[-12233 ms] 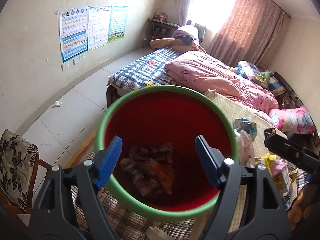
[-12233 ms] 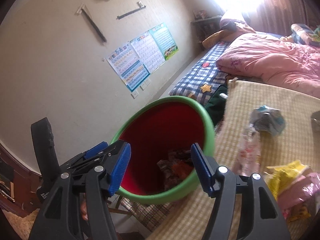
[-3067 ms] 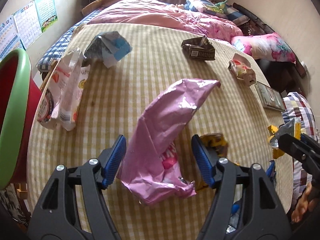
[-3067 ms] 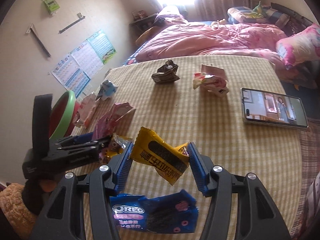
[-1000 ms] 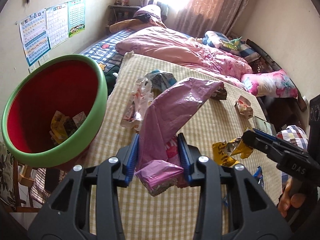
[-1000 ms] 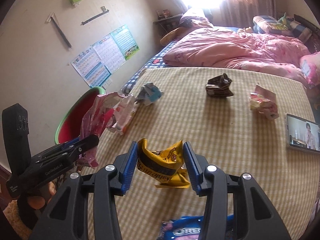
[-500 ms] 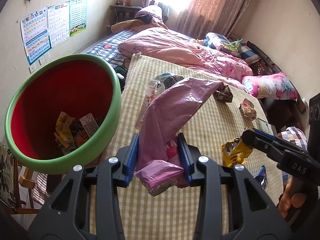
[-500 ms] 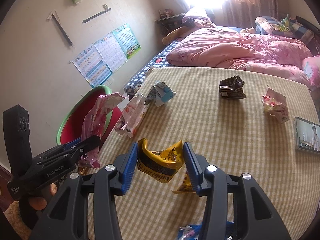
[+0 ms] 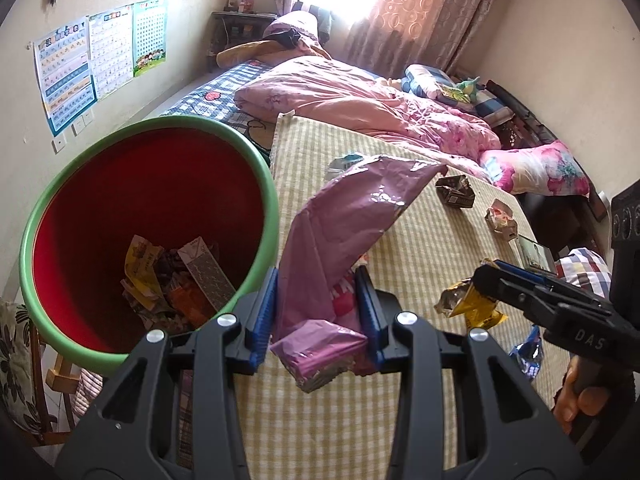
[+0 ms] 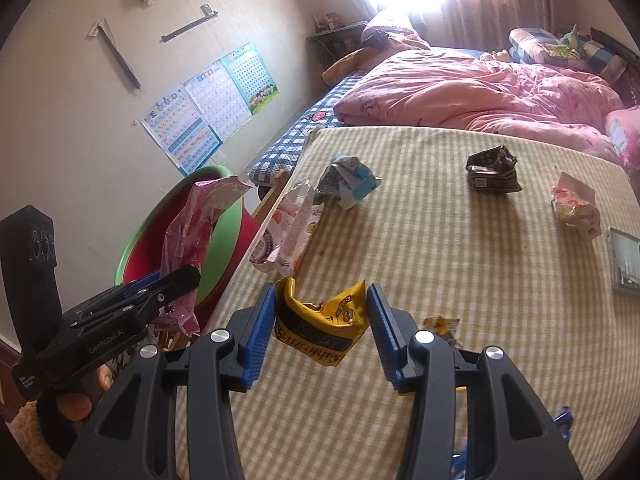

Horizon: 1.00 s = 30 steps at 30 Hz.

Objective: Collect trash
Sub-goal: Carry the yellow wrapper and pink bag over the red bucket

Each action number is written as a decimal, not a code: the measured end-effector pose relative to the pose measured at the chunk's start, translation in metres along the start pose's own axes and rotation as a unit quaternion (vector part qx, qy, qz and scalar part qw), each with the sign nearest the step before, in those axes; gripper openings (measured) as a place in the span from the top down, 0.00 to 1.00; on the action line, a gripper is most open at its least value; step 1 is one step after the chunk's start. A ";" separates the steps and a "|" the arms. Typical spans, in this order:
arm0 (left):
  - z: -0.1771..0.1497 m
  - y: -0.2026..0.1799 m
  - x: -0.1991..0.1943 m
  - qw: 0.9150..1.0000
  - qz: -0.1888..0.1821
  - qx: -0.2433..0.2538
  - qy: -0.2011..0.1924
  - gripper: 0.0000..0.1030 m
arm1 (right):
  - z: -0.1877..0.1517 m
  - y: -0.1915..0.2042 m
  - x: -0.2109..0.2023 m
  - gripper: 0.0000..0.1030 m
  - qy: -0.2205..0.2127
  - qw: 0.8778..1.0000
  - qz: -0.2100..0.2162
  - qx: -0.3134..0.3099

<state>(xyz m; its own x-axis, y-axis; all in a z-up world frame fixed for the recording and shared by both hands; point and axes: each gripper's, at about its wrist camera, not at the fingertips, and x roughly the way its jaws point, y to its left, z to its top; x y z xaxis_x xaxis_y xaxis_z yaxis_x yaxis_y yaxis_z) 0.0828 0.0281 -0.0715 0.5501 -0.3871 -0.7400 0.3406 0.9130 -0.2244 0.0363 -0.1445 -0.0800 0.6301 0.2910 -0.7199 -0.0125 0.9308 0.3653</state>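
Note:
My left gripper (image 9: 316, 280) is shut on a long pink foil bag (image 9: 352, 216) that sticks up over the checked table, right beside the green rim of the red bin (image 9: 256, 160). Several wrappers lie in the bottom of the bin. My right gripper (image 10: 321, 300) is shut on a crumpled yellow wrapper (image 10: 320, 328), held above the table near its left edge. In the right wrist view the left gripper (image 10: 192, 274) and the pink bag (image 10: 188, 232) are in front of the bin (image 10: 224, 232). The left wrist view shows the right gripper (image 9: 480, 276) with the yellow wrapper (image 9: 468, 304).
On the table lie a white snack bag (image 10: 288, 232), a blue-white crumpled wrapper (image 10: 348, 180), a dark wrapper (image 10: 492, 172), a red-white wrapper (image 10: 576, 208), a phone (image 10: 624, 264) and a blue biscuit wrapper (image 9: 528, 356). A bed with a pink quilt (image 10: 460, 92) is behind the table.
Both grippers have moved left across the table towards the bin, each still holding its wrapper. The bin now fills more of the left wrist view.

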 end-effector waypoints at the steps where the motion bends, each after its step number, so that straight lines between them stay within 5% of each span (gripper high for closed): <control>1: 0.001 0.002 -0.001 1.000 -0.001 0.001 0.000 0.65 | -0.001 0.002 0.000 0.56 0.000 1.000 -0.001 0.001; 30: 0.014 0.069 -0.011 1.000 -0.010 0.013 -0.001 0.64 | 0.007 0.058 0.021 0.56 -0.021 1.000 -0.018 0.011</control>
<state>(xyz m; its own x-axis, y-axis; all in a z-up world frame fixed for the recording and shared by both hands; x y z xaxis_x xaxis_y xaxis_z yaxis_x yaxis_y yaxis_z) 0.1113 0.0939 -0.0699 0.5449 -0.4049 -0.7342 0.3707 0.9018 -0.2222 0.0539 -0.0855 -0.0701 0.6613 0.2484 -0.7077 0.0276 0.9348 0.3540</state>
